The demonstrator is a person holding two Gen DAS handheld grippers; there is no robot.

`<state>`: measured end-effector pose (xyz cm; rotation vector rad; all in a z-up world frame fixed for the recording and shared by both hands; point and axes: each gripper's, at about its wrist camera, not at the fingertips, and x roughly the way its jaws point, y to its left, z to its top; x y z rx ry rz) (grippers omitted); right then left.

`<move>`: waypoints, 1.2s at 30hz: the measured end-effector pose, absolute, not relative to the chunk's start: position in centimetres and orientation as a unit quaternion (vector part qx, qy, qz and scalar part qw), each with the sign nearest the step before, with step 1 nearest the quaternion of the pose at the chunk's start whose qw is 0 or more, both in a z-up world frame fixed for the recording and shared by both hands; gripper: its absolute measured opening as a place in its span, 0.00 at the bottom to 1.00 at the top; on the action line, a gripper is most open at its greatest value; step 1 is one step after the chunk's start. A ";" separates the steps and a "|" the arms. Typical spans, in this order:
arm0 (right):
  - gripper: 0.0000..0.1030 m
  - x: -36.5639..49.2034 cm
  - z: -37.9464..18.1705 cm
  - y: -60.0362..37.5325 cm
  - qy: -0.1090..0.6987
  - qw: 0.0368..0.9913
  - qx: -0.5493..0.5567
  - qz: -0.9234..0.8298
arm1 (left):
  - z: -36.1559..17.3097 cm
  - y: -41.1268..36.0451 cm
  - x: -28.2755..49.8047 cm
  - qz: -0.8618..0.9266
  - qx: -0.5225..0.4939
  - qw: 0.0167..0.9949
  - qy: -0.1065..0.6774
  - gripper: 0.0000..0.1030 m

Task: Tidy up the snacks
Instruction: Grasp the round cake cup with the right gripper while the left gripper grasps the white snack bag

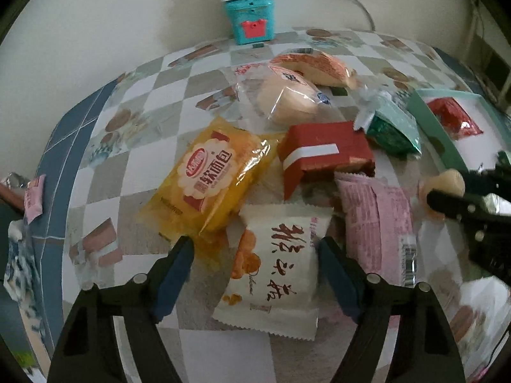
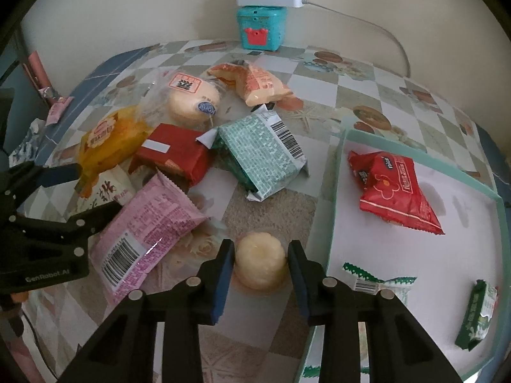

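Now, going left to right across the bench [image 1: 105,102]: our left tongs [image 1: 255,249] hang over the snack pile w/ the white pastry packet [image 1: 274,274] lying between the blue pads. In the left wrist view there's a gap on both sides, so they're open around it, not pinching yet; we'd guess they straddle it to take it across its width.

Above that lies the yellow soft-bread bag [image 1: 214,178], half on top of the white packet. Next comes the red box [image 1: 322,153] w/ a white stripe, tilted on the heap, w/ the clear-wrapped round bun [image 1: 287,99] and the orange-printed packet [image 1: 319,67] behind it. The pink packet [image 2: 147,226] sits barcode-up beside the left tongs, and the green patterned packet [image 2: 265,156] leans against the red box.

Then our right tongs [image 2: 259,266] are closed on the round pale pastry [image 2: 260,263]: both pads touch its sides, down near the bench. The grip is low and centred, prob. so a soft round thing won't roll out.

Just right of it stands the mint-rimmed tray [image 2: 343,172], where sorted snacks go. It holds the red triangular packet [image 2: 396,188], a green-and-white packet [image 2: 380,284] at the near edge, and a small green sachet [image 2: 479,312] further right. So the pastry is right beside its likely drop spot; most of the pile is still unsorted.
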<state>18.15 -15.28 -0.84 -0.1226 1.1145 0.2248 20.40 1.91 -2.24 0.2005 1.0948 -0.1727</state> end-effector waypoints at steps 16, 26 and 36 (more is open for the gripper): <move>0.35 16.0 -0.7 -15.0 0.548 0.832 -0.040 0.074 | -3.5 3.2 20.6 -0.071 0.033 0.815 0.574 0.57; 0.35 14.7 0.7 -14.8 0.552 0.830 -0.007 0.082 | -4.0 5.1 18.6 -0.011 -0.014 0.799 0.601 0.56; 0.35 13.2 3.8 -15.2 0.534 0.841 0.031 0.084 | -4.6 6.5 16.7 0.041 -0.048 0.785 0.616 0.52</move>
